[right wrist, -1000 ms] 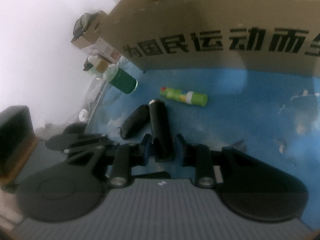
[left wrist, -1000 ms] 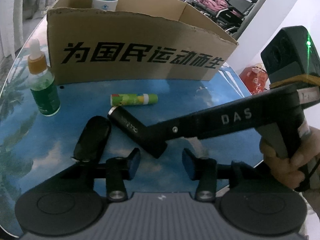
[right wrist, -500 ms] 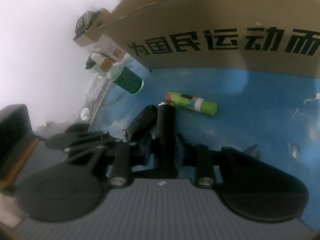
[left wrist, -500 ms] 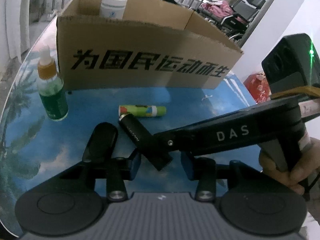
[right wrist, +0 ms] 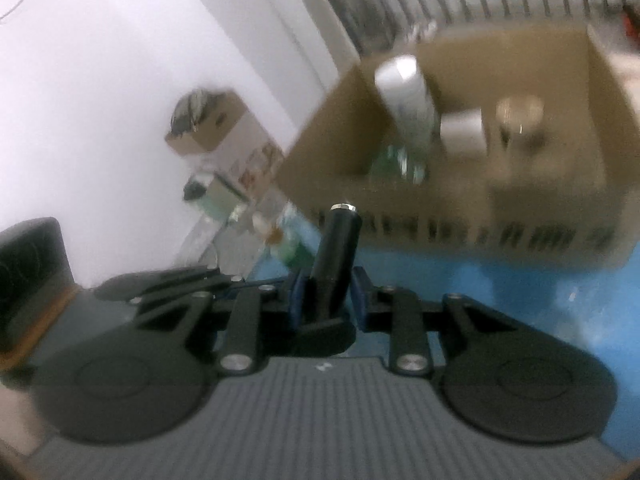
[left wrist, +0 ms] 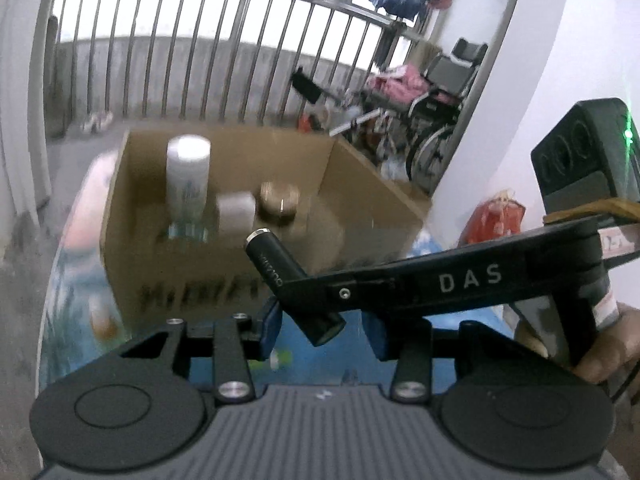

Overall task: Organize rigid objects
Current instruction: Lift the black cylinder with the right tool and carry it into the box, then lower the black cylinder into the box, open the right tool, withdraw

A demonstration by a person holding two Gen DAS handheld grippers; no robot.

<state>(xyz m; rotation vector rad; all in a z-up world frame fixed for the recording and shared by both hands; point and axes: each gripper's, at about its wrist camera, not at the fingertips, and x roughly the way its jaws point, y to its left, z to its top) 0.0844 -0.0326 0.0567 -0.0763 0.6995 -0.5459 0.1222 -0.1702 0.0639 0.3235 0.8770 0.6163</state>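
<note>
The right tool (right wrist: 325, 300) is clenched on a black cylinder (right wrist: 334, 256), its blue pads (right wrist: 296, 298) pressing the lower part of the tube from both sides. The cylinder sticks up and forward out of the grip, its silver-rimmed end pointing toward the cardboard box (right wrist: 460, 200), and it hangs clear above the blue surface (right wrist: 460, 292). In the left wrist view the same black cylinder (left wrist: 280, 268) is seen slanting across the frame, gripped by the long finger of the right tool (left wrist: 328, 300) marked "DAS", with a hand (left wrist: 608, 344) wrapped around its handle at the right edge.

The left tool (left wrist: 320, 328) has just been closing a little, yet nothing sits between its blue pads (left wrist: 270, 324); its jaws stand apart and released, and the cylinder's lower end only passes in front of the gap.

Beyond both tools the cardboard box (left wrist: 360, 216) stands open on the blue surface (left wrist: 424, 240), black lettering on its near wall. Inside it stand a tall white bottle (left wrist: 188, 176), a shorter white container (left wrist: 236, 212) just beside it, and what looks like a round gold-topped jar (left wrist: 279, 200), though motion blur softens all three. Behind the box a metal railing (left wrist: 200, 60) runs across, and a wheelchair (left wrist: 444, 92) is parked at the right.
</note>
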